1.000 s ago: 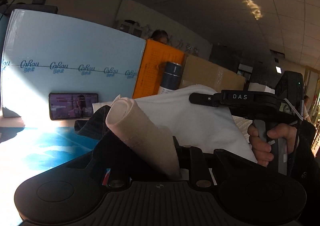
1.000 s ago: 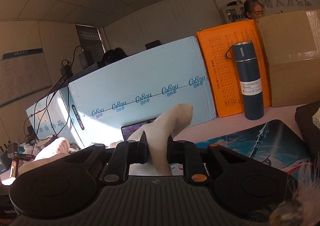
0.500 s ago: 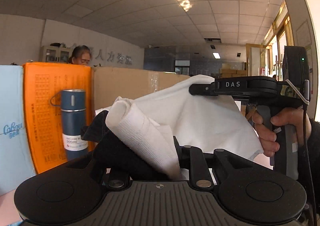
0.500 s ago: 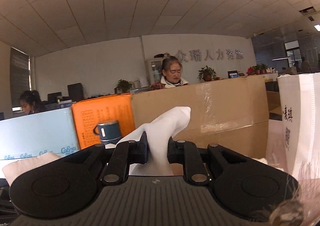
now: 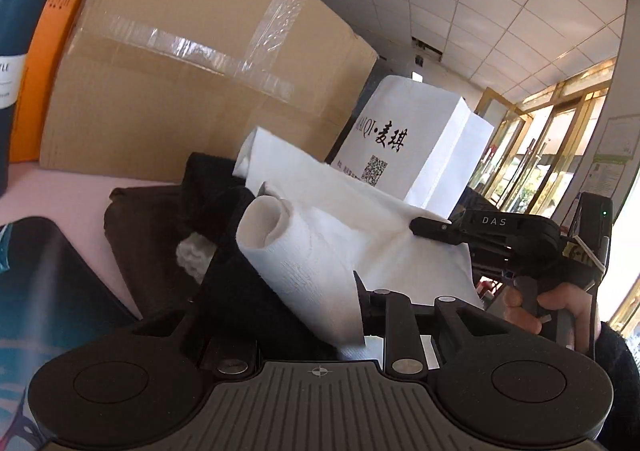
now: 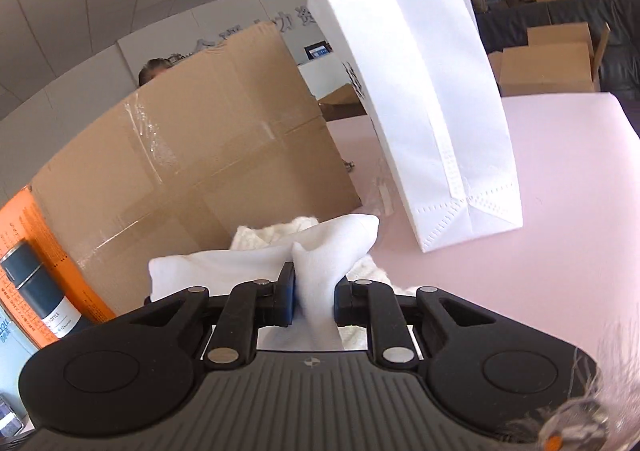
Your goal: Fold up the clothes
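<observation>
A white garment (image 5: 340, 219) is held in the air between both grippers. My left gripper (image 5: 304, 291) is shut on one rolled-up corner of it. My right gripper (image 6: 314, 299) is shut on another corner (image 6: 336, 247); in the left wrist view the right gripper (image 5: 432, 227) pinches the cloth at the right. Below the garment lies a pile of dark clothes (image 5: 160, 231) with a bit of white knit (image 5: 192, 251). A white knit piece (image 6: 264, 235) shows under the cloth in the right wrist view.
A large cardboard box (image 5: 180, 83) stands at the back of the pink table (image 6: 540, 231). A white bag with print (image 6: 420, 111) stands to the right. An orange box (image 6: 36, 251) and a blue flask (image 6: 36, 299) stand at the left. A dark printed mat (image 5: 48, 291) lies front left.
Both grippers have swung right and tilted down with the white garment held between them. The view has gone from the blue and orange boxes to the cardboard box, white bag and clothes pile.
</observation>
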Tool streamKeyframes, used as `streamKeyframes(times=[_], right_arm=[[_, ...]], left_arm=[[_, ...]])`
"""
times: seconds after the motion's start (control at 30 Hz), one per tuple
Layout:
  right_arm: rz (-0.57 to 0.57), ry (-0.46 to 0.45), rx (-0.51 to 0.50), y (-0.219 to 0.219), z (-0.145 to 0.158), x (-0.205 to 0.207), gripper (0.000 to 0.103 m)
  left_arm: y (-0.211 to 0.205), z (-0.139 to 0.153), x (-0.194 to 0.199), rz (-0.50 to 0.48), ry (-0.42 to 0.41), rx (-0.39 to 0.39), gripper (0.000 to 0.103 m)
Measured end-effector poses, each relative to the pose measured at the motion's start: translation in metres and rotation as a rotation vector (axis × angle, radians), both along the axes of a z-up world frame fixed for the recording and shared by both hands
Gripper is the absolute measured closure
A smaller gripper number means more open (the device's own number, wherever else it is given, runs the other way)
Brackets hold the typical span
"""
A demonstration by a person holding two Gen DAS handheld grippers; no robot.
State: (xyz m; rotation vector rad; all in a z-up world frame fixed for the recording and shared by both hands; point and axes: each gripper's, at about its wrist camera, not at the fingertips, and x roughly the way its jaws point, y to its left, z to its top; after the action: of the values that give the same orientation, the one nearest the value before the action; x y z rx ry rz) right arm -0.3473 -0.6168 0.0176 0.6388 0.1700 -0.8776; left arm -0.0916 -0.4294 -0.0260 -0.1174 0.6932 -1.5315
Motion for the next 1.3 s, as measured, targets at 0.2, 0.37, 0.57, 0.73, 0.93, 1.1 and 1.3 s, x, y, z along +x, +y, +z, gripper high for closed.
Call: streamKeyframes(times=[0.2,0.37,0.57,0.73,0.93,1.1,1.3], right_arm=[[-0.176,0.033,-0.030,0.016,-0.014,-0.011,0.020],[-0.245,0.000,-0.024,0.042,-0.006,-0.018,0.006],[-0.270,-0.007,-0.055,0.080,0.012,-0.015,0.000],[-0.258,0.020,0.031,0.124,0.007,0.002,0.000],[-0.293,0.192,0.187,0.204,-0.028,0.057,0.000],[-0.405,0.356,-0.018,0.268,-0.035,0.105,0.000],[-0.463,0.361,-0.084,0.290,-0.032,0.127,0.000]], left_arm=[[0.004,0.008,-0.007,0.069,-0.121,0.072,0.016],[0.015,0.012,-0.015,0.076,-0.212,0.109,0.014],[0.039,0.016,-0.018,0.092,-0.262,0.139,0.011],[0.068,0.017,-0.018,0.107,-0.333,0.148,0.010],[0.120,0.019,-0.005,0.149,-0.403,0.113,0.004],[0.152,0.017,0.015,0.220,-0.407,0.051,0.001],[0.159,0.018,0.017,0.269,-0.447,0.014,0.000]])
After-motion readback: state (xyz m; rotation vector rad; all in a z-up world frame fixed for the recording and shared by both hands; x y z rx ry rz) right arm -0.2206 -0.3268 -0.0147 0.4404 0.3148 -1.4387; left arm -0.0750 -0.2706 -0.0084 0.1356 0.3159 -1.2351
